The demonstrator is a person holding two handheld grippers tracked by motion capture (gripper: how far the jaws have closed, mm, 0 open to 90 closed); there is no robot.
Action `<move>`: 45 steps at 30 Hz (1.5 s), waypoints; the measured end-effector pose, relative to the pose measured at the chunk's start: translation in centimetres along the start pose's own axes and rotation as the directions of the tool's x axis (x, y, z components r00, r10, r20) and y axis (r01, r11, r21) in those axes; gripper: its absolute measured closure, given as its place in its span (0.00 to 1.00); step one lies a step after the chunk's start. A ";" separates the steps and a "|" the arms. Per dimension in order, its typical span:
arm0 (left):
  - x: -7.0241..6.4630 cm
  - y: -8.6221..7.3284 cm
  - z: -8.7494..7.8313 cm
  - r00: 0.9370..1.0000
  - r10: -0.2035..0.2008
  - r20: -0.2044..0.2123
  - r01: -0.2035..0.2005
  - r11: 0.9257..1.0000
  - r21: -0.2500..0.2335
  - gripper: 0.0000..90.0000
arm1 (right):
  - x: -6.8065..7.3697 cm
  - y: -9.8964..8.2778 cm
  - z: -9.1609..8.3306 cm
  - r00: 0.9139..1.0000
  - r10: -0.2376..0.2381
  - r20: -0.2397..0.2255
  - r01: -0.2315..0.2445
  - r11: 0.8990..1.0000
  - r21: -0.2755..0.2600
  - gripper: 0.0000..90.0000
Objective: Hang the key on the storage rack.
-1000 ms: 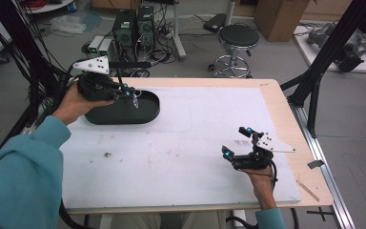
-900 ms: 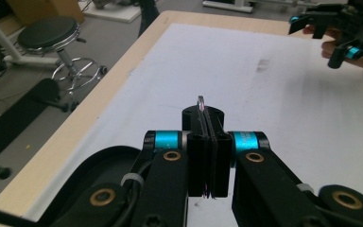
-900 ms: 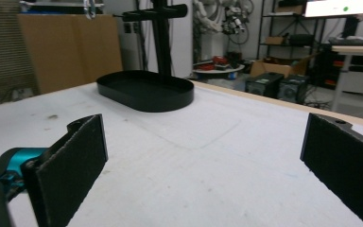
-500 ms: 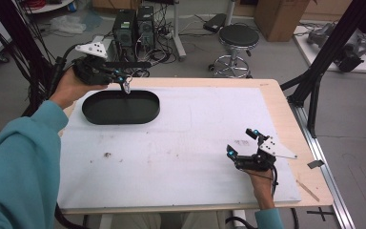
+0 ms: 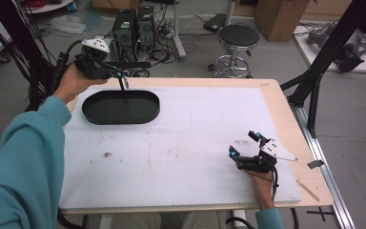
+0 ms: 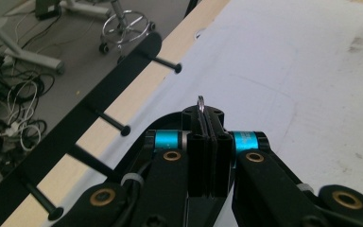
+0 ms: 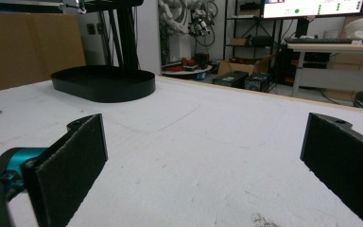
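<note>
Leftmost, the left gripper [image 5: 123,83] is seen raised over the far rim of the black oval tray [image 5: 121,108], at the table's far-left corner. Its jaws are pressed together on a thin metal ring [image 6: 201,105], whose rounded edge is observed protruding just past the closed pads in the left gripper view. What the ring belongs to cannot be told. The tray is found resting on the white mat [image 5: 181,138], with nothing discernible inside it. Toward the right, near the front edge, the right gripper [image 5: 244,144] is held low over the mat, jaws spread wide apart with nothing between them.
</note>
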State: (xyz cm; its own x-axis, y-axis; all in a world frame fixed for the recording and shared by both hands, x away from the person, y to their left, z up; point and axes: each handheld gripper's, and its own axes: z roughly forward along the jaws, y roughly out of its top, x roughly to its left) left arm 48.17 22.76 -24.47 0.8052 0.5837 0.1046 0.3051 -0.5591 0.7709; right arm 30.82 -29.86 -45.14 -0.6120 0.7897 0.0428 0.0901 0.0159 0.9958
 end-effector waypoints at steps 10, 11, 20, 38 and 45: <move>0.9 -0.2 0.9 0.996 -0.064 -0.067 0.066 0.997 0.028 0.98 | 0.1 -0.3 0.0 1.000 -0.028 0.014 0.028 1.000 0.001 0.01; 1.0 -0.3 1.0 0.995 -0.069 -0.067 0.071 0.997 0.030 0.98 | 0.1 -0.3 0.0 0.999 -0.035 0.010 0.035 0.999 -0.008 0.01; 1.4 -0.3 1.5 0.989 -0.100 -0.113 0.104 0.994 0.028 0.98 | 0.0 -0.4 -0.1 1.000 -0.023 0.009 0.023 1.000 -0.015 0.01; 1.7 -0.4 2.4 0.978 -0.124 -0.168 0.134 0.990 0.049 0.98 | 0.1 -0.4 -0.2 1.000 -0.024 0.008 0.024 0.999 -0.024 0.01; 1.8 -0.3 2.9 0.975 -0.133 -0.176 0.143 0.989 0.048 0.98 | 0.0 -0.5 -0.2 1.000 -0.025 0.007 0.025 0.999 -0.031 0.01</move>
State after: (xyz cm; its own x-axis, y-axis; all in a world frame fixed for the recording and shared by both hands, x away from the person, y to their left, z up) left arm 50.99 22.34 -26.34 0.6556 0.7470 0.1100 0.4411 -0.4971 0.7472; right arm 30.67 -29.97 -45.58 -0.6086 0.7933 0.0171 0.0502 0.0170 0.9986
